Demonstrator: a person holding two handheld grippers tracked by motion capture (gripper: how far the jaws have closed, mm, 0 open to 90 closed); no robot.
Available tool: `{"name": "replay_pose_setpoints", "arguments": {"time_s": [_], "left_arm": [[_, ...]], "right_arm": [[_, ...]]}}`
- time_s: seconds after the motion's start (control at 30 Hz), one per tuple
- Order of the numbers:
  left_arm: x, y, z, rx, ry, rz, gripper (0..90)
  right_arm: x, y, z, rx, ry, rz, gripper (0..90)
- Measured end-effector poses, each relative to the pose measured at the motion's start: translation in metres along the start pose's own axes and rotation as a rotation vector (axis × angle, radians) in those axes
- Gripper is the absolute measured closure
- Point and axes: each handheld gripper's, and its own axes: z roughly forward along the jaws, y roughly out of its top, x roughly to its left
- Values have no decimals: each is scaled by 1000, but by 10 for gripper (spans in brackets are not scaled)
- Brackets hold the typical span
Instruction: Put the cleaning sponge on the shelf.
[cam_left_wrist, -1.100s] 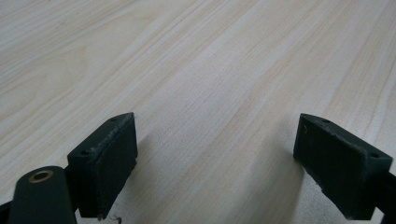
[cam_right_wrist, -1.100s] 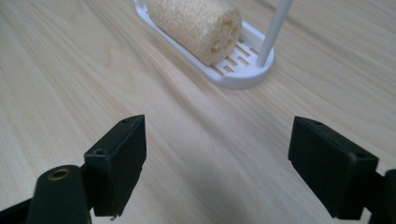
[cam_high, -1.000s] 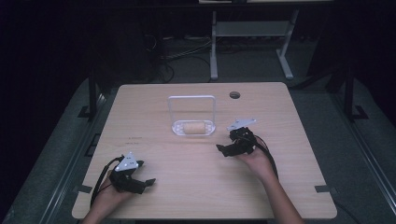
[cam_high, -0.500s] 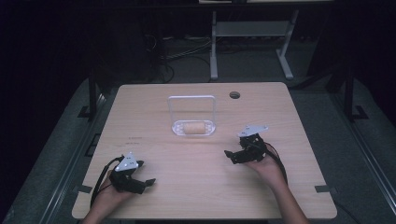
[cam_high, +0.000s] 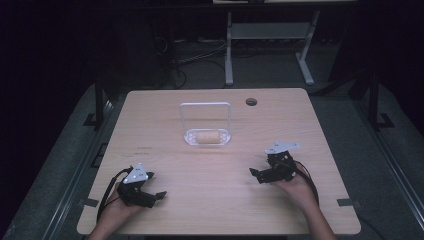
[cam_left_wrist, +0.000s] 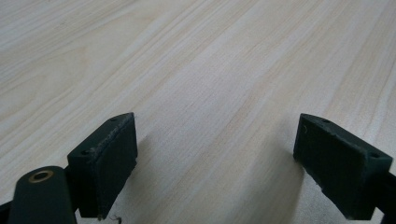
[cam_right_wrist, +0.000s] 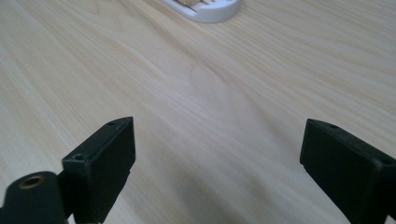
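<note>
A white oval dish (cam_high: 222, 140) with an upright clear frame (cam_high: 205, 106) stands at the middle of the wooden table (cam_high: 210, 210). A tan cylinder-shaped piece (cam_high: 207, 136) lies in the dish. My right gripper (cam_high: 256, 174) rests low over the table's front right, apart from the dish. Its jaws have just been opening and stand wide with nothing between them. In the right gripper view (cam_right_wrist: 217, 163) the dish (cam_right_wrist: 212, 13) lies far ahead at the top edge. My left gripper (cam_high: 157, 195) sits at the front left, open and empty, over bare wood (cam_left_wrist: 215, 158).
A dark round cable hole (cam_high: 251, 101) marks the table's far right part. Behind the table stand a white metal frame (cam_high: 270, 35) and loose cables on a dark floor. A person's hands hold both grippers at the near edge.
The right gripper has drawn back from beside the dish toward the front right of the table, and its jaws stand wider. The left gripper has stayed in place.
</note>
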Motion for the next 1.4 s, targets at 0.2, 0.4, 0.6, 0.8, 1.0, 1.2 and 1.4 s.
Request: {"name": "replay_pose_setpoints", "arguments": {"time_s": [0.2,0.4,0.6,0.8,1.0,1.2,1.4], "left_arm": [[0,0,0,0,0,0,131],[0,0,0,0,1,-1,131],[0,0,0,0,1,0,131],[0,0,0,0,1,-1,131],[0,0,0,0,1,0,131],[0,0,0,-1,1,-1,131],[-1,0,0,-3,2,-5,131]], "right_arm": [[-3,-17,-12,-6,-10,23,90],[-5,-33,-22,-11,-20,45,82],[-7,-47,-29,-19,-38,53,57],[-7,-57,-33,-20,-65,58,30],[-10,-67,-35,-11,-91,68,30],[-13,-75,-36,-4,-120,88,30],[-17,-79,-34,8,-142,99,28]]}}
